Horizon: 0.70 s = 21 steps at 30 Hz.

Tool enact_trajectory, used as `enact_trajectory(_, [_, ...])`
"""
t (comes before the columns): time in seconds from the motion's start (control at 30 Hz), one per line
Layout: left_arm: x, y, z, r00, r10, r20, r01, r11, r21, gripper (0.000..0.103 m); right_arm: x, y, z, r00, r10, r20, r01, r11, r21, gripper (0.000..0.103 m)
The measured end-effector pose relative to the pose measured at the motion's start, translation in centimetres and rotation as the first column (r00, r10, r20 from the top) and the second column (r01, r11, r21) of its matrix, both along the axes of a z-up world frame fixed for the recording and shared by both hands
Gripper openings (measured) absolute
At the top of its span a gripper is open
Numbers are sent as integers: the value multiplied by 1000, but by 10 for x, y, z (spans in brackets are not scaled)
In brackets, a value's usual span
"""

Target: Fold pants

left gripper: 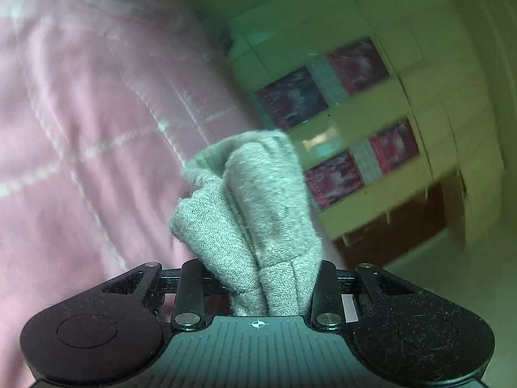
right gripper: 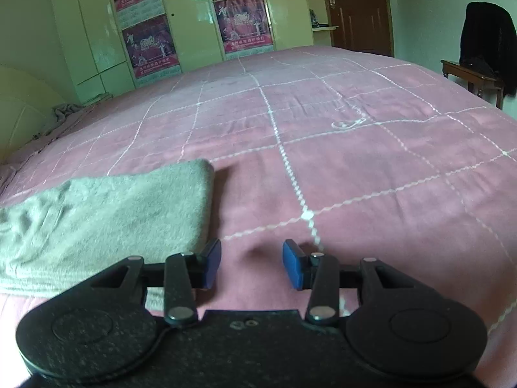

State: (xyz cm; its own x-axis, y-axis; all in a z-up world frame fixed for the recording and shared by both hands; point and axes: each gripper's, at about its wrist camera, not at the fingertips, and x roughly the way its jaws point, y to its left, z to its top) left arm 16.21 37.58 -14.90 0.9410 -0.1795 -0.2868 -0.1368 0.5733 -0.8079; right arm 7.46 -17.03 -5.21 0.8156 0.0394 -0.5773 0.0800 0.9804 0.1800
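Observation:
Grey knitted pants (left gripper: 248,213) bulge up out of my left gripper (left gripper: 258,278), which is shut on a thick bunch of the cloth; its pads are hidden under the fabric. That view is rolled sideways over the pink quilted bedspread (left gripper: 80,113). In the right wrist view the grey pants (right gripper: 106,220) lie in a folded stack on the pink bedspread (right gripper: 355,161), at the left. My right gripper (right gripper: 252,263) stands open just above the bed, its blue pads (right gripper: 292,268) apart with only bedspread between them. Its left pad sits beside the stack's right edge.
A pale green wardrobe (right gripper: 194,32) with red posters stands beyond the bed. A brown door (right gripper: 358,9) is at the back right. A dark garment hangs over a wooden chair (right gripper: 478,74) at the right. A crumpled grey cloth (right gripper: 64,111) lies at the bed's far left.

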Motion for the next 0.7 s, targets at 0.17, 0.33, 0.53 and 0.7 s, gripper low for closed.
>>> enact_trajectory(0.17, [15, 0, 11, 990, -8, -144, 16, 998, 53, 30, 8, -25, 3, 998, -59, 3, 59, 998, 35, 43])
enact_trajectory(0.33, [19, -32, 81, 997, -71, -40, 77, 982, 171, 30, 10, -51, 3, 989, -144, 28, 141, 986, 89, 43])
enact_trajectory(0.53, [43, -139, 174, 955, -297, 21, 257, 856, 449, 30, 5, -77, 1, 976, -208, 63, 191, 961, 201, 44])
enact_trajectory(0.7, [59, -259, 210, 876, -478, -64, 409, 667, 622, 30, -2, -91, 1, 973, -216, 84, 182, 936, 301, 45])
